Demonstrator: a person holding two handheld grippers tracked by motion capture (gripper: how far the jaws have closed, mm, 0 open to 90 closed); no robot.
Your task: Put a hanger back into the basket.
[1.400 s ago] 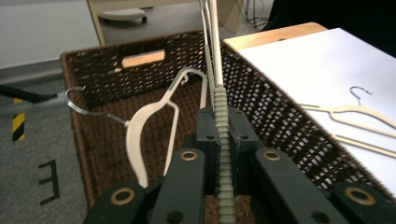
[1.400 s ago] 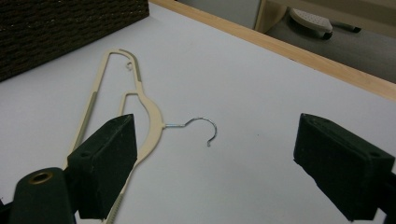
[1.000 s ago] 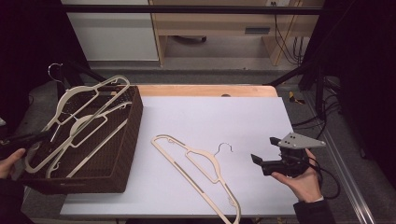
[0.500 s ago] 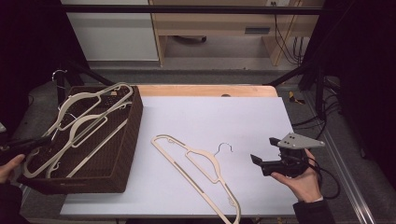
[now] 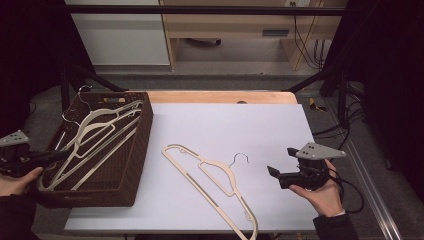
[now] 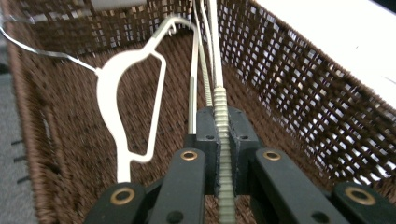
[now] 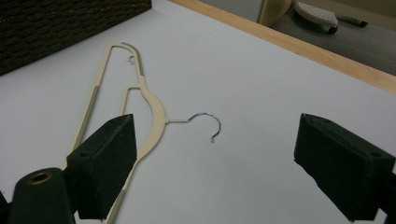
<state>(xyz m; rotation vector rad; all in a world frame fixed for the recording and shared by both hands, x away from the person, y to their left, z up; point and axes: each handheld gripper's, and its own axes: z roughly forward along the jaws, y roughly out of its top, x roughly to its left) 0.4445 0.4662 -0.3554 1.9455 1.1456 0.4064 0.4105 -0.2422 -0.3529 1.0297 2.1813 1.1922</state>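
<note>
A cream hanger point(image 5: 95, 135) lies slanted inside the brown wicker basket point(image 5: 135, 165) at the table's left. My left gripper point(image 5: 61, 155) reaches over the basket's near-left wall and is shut on that hanger's ribbed bar point(image 6: 215, 56), which runs up between the pads of the left gripper point(image 6: 223, 123). Beside it in the basket lies a white hanger point(image 6: 116, 93) with a wire hook. Another cream hanger point(image 5: 215, 175) lies flat on the white table top. My right gripper point(image 5: 282, 161) hovers open just right of its hook. In the right gripper view that hanger point(image 7: 149, 102) lies ahead of the open right gripper point(image 7: 217, 154).
The white table top point(image 5: 240, 125) ends in a wooden strip point(image 5: 220, 96) at the far side. Black frame legs point(image 5: 320, 75) and cables stand beyond the right edge, and a light cabinet point(image 5: 120, 35) stands behind the table.
The hangers that stuck up above the basket's far-left corner have come down into it, and my left gripper has sunk with them. The right gripper and the table hanger kept still.
</note>
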